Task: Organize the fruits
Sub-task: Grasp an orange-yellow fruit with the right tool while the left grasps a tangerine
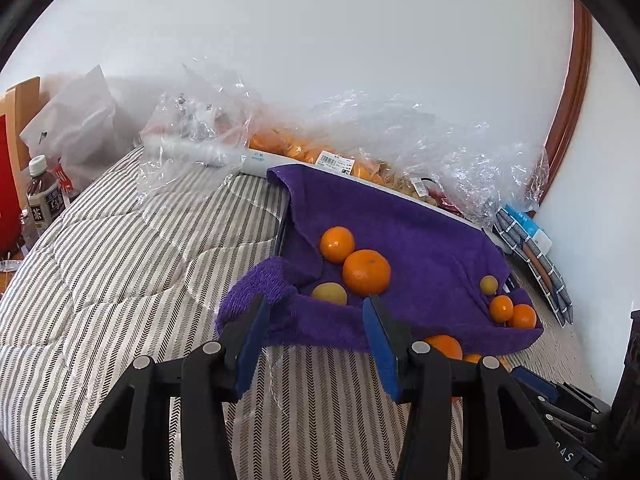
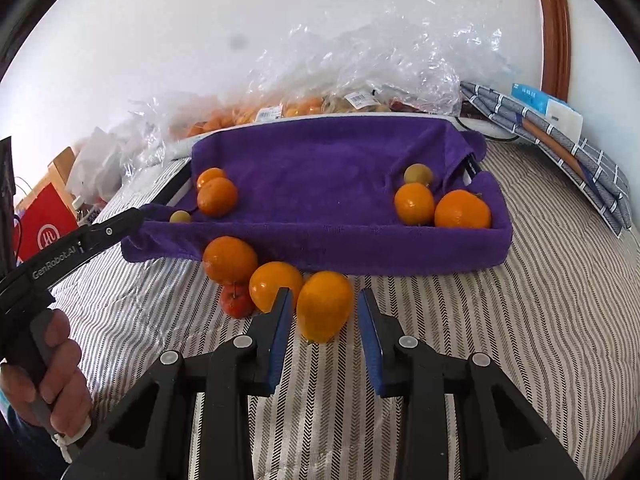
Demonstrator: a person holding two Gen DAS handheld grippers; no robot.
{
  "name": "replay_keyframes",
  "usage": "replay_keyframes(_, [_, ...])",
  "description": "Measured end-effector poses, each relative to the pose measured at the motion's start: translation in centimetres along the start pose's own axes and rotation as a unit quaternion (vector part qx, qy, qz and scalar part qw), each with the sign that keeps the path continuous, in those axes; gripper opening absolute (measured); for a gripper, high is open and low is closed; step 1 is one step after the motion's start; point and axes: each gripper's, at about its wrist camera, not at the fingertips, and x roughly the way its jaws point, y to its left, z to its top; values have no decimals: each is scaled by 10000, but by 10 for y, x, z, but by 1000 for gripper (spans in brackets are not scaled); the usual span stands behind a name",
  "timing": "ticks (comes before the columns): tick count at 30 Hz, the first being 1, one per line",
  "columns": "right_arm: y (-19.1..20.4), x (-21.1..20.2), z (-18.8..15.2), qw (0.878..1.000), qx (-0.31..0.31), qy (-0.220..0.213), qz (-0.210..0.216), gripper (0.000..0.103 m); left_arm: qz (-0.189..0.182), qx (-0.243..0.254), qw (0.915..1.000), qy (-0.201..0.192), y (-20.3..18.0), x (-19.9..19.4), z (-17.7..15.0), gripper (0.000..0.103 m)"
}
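here: an orange between the right fingers, at the tray's near edge

the oval orange is bright, smooth-skinned and a little longer than round, lying on the striped bed cover just in front of the purple towel-lined tray. beside it on its left lie two rounder oranges and a small red fruit, bunched against the tray's front wall. inside the tray, oranges and small yellow-green fruits sit in two clusters, one at each end.

the right gripper has its blue pads on either side of the oval orange; the left pad meets the skin, while a thin gap shows at the right pad, so a firm grip cannot be told. the left gripper is partly open and empty, its tips over the tray's near rim.

the tray's middle is bare towel. to the right of the oval orange the cover is free. crumpled plastic bags crowd the wall behind the tray.
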Motion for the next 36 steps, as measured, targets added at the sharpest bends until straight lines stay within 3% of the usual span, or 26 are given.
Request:
replay_keyframes(7, [-1, 15, 4, 9997, 71, 233, -24, 34, 73, 141, 9998, 117, -6, 7, -1, 46])
replay_keyframes(15, [-11, 24, 9, 9991, 264, 284, -151, 33, -97, 227, 9995, 213, -11, 9, -3, 46])
replay_keyframes(19, [-24, 10, 7, 9990, 225, 55, -380, 33, -299, 356, 9986, 251, -18, 7, -5, 46])
replay_keyframes(24, [-48, -13, -1, 9967, 161, -277, -751, 33, -919, 464, 9937, 434, -29, 5, -11, 46])
replay_keyframes(26, [-58, -20, -4, 9961, 192, -338, -790, 33, -925, 672, 9924, 445, -40, 5, -14, 46])
replay_keyframes(28, [-69, -25, -6, 9961, 332, -352, -732, 33, -925, 828, 9909, 520, -48, 8, -16, 46])
replay_keyframes(31, [-85, -26, -9, 9962, 659, -329, -468, 33, -1214, 663, 9869, 827, -54, 18, -17, 46])
replay_keyframes(36, [-83, -27, -8, 9962, 653, -387, -433, 33, -1134, 668, 9861, 1012, -68, 30, -20, 47])
